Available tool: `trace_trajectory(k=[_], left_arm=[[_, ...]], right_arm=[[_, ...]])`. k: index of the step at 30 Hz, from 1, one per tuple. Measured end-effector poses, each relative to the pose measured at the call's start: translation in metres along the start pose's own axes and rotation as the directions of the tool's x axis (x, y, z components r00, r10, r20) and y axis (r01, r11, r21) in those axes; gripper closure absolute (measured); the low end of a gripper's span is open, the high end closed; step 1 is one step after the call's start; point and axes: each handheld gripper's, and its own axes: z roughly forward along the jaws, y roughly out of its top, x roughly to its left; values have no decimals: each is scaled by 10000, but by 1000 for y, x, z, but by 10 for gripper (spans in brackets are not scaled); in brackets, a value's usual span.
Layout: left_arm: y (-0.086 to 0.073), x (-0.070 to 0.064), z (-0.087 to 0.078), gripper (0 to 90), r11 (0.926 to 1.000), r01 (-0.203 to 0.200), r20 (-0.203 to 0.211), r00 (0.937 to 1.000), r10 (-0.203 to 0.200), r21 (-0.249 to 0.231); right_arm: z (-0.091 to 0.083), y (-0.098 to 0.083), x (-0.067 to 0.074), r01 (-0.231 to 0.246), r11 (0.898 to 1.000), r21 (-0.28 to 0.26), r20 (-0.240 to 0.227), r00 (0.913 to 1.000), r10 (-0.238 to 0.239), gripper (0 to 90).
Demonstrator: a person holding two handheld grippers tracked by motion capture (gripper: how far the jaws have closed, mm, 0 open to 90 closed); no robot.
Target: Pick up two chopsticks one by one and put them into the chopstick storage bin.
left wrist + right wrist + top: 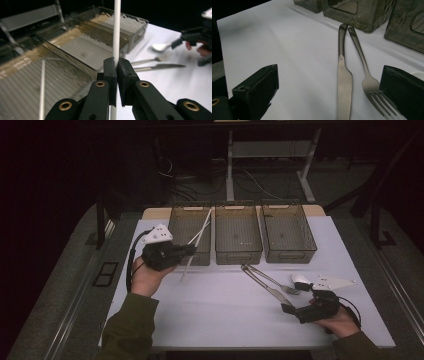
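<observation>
One white chopstick stands clamped in the raised left gripper; the right gripper rests open by the knife.

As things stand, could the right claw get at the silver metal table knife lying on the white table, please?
Probably yes: the right claw is open, and the silver metal table knife lies flat between its jaws with bare white table on one side. The silver metal fork beside it lies close and might be caught too.
</observation>
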Motion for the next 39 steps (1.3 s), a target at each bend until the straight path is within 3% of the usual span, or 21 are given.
trace_trajectory(k=[10,17,29,32,39], left_arm=[[37,35,4,850,9992,-361,-726,9967,349,-158],[50,56,21,850,9989,-463,-1190,9919,452,-61],[41,86,60,849,9957,-9,-1770,9841,174,926],[34,91,69,849,9898,33,-1839,9827,232,1421],[16,101,83,849,9760,651,-1958,9804,-237,2078]], right_arm=[[0,0,0,-20,10000,-9,5,10000,20,23],[0,0,0,-12,10000,-33,1,10000,12,23],[-1,0,0,-1,10000,-45,-29,10000,1,23],[-1,0,-1,-17,10000,-42,-29,10000,17,23],[-1,0,0,-18,10000,-54,-48,10000,18,23]])
